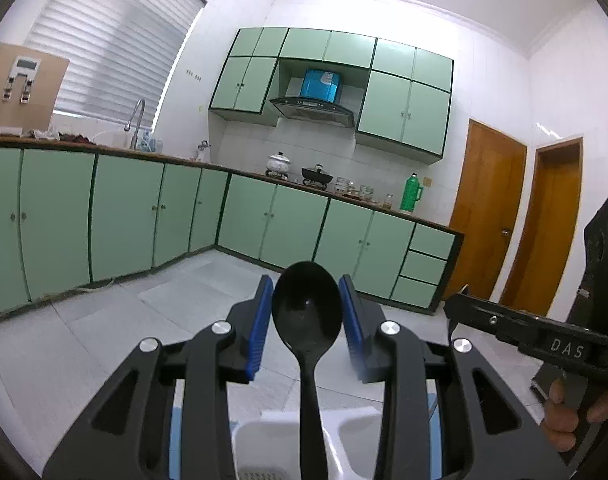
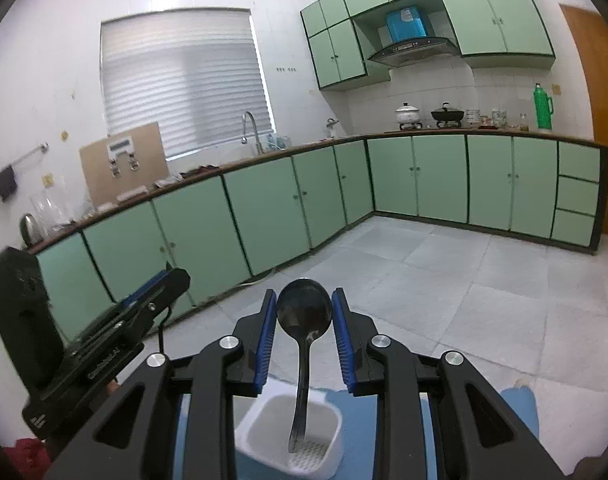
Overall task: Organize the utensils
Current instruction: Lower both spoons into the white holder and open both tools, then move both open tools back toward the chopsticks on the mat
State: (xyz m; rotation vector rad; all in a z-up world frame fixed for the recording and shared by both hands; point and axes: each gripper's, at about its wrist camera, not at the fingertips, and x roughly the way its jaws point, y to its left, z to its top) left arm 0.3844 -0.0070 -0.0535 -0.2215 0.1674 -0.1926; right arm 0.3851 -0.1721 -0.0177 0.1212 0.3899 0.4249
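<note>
In the left wrist view, my left gripper (image 1: 306,285) is shut on a black plastic spoon (image 1: 307,312). Its blue pads (image 1: 259,328) press the sides of the bowl, and the handle runs down toward a white utensil holder (image 1: 263,436). In the right wrist view, my right gripper (image 2: 304,297) is shut on a dark shiny spoon (image 2: 304,312), also clamped at the bowl. That spoon's handle hangs over the white holder (image 2: 255,420) with its perforated floor. Each view catches the other gripper from the side: the right gripper (image 1: 460,304) and the left gripper (image 2: 159,284).
The holder stands on a blue mat (image 2: 518,404). Beyond it lie a grey tiled floor (image 2: 444,272) and green cabinets (image 2: 263,208) under a counter with sink, pots and a green flask (image 2: 542,106). A person's hand (image 1: 560,416) holds the right gripper. Wooden doors (image 1: 488,208) are at the right.
</note>
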